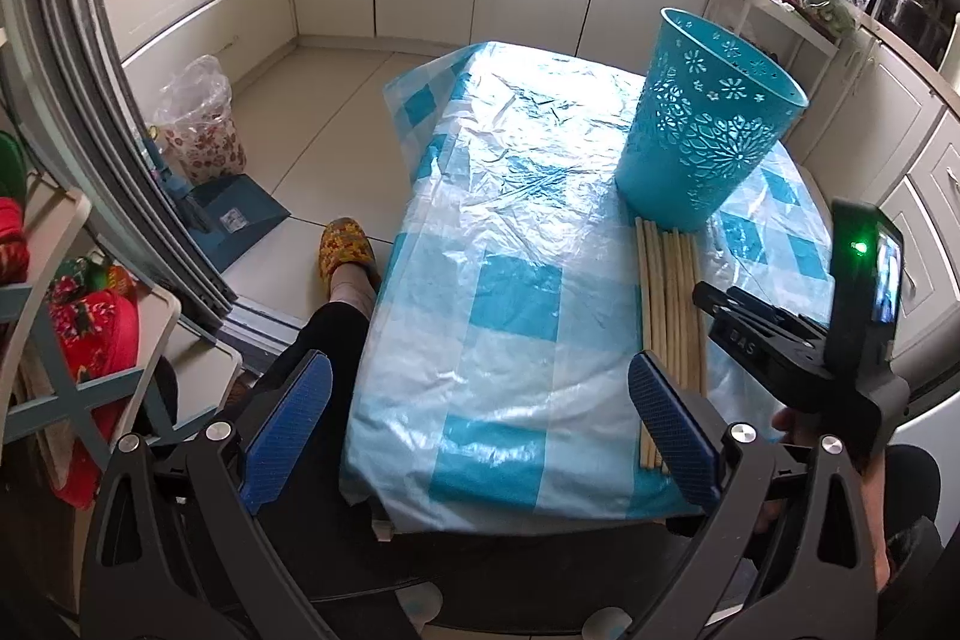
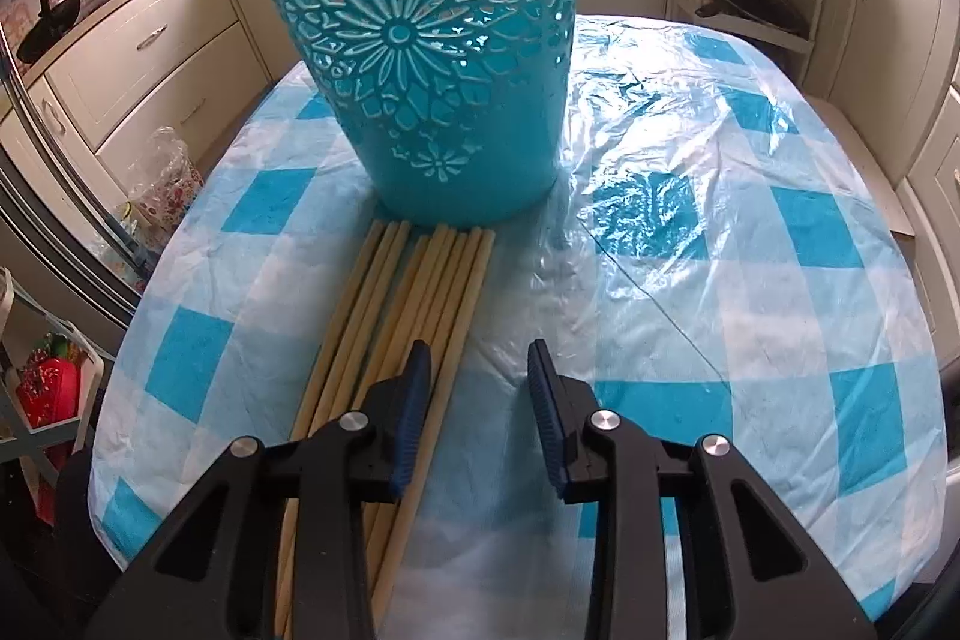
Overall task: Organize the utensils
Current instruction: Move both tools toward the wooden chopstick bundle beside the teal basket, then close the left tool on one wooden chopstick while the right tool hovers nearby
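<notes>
A: Kitchen, pale cabinets all round; small table under a blue-and-white check plastic cover.

B: Tools?

A: Right gripper low over the near part of the table, jaws partly apart, nothing between the blue pads. Its left finger overlaps the bundle's right edge; contact unclear. Left gripper over the table's near left edge, jaws spread wide, empty.

B: Task items?

A: Chopsticks, pale wood, roughly eight or more, lying flat side by side in one bundle, running near to far. Far tips stop at the foot of the basket.

B: Containers?

A: Teal basket, upright, tapered, walls pierced with flower cut-outs. Interior not visible from either view, so contents unknown. On the floor left of the table, a clear bag with a floral-print container inside.

B: Writing?

A: Embossed letters on the right gripper's black body, seen from the left wrist; too small to read surely.
</notes>
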Available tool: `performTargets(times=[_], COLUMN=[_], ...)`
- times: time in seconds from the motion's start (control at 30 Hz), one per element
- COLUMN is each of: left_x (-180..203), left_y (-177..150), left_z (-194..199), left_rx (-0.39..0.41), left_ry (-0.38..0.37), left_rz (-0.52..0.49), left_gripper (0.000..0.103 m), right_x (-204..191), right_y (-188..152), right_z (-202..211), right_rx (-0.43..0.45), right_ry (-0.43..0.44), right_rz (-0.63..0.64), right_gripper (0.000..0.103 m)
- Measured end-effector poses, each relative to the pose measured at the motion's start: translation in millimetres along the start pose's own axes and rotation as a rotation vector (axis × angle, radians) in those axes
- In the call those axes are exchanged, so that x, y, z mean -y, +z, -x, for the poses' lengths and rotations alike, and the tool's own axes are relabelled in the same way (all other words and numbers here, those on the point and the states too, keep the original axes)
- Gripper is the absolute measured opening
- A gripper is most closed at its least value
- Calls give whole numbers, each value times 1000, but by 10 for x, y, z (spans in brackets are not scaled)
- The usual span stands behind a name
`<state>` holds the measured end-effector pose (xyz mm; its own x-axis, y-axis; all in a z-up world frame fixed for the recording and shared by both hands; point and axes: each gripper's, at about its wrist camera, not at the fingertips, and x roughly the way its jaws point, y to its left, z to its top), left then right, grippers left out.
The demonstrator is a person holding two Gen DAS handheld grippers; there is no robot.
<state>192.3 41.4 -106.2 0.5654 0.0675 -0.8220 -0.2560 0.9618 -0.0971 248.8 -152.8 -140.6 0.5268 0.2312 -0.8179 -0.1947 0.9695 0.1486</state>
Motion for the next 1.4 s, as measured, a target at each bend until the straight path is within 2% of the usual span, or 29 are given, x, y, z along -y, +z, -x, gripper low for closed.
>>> performTargets(times=[0.13, 0.2, 0.33, 0.47, 0.57, 0.73, 1.07, 1.13, 1.23, 1.27, 1.3, 1.33, 1.37, 1.4], left_x=[101, 171, 376, 629, 750, 912, 914, 944, 977, 1003, 1036, 1064, 1079, 1083], left_y=[110, 168, 284, 384, 421, 426, 453, 476, 515, 522, 524, 519, 513, 513], left_z=[-191, -299, -547, -852, -1073, -1353, -1472, -1486, -1494, -1479, -1462, -1440, -1416, -1412], left_rx=[-12, -17, -35, -48, -75, -100, -95, -87, -89, -87, -88, -90, -98, -108], left_ry=[0, -4, -23, -2, 0, 24, 61, 60, 5, -5, -18, -30, -41, -55], left_rz=[-11, -20, -69, -138, -164, -203, -226, -240, -230, -240, -258, -273, -284, -284], left_gripper=[95, 95, 95, 95, 95, 95, 94, 91, 74, 64, 48, 37, 16, 7], right_x=[23, 8, -26, 82, 172, 227, 309, 304, 308, 317, 313, 309, 301, 297], right_y=[31, 48, 86, 121, 120, 84, 107, 109, 131, 137, 142, 146, 129, 127], right_z=[-35, -54, -77, -71, -65, -50, -25, -26, -35, -40, -44, -44, -41, -44], right_rx=[-1, -4, -37, -81, -71, -45, -50, -50, -48, -48, -47, -46, -45, -44], right_ry=[1, -10, -4, 62, 98, 137, 182, 181, 179, 180, 181, 183, 183, 185], right_rz=[23, 50, 176, 248, 213, 155, 120, 120, 120, 119, 119, 119, 118, 118], right_gripper=[31, 26, 23, 17, 15, 18, 18, 18, 18, 18, 19, 20, 21, 22])
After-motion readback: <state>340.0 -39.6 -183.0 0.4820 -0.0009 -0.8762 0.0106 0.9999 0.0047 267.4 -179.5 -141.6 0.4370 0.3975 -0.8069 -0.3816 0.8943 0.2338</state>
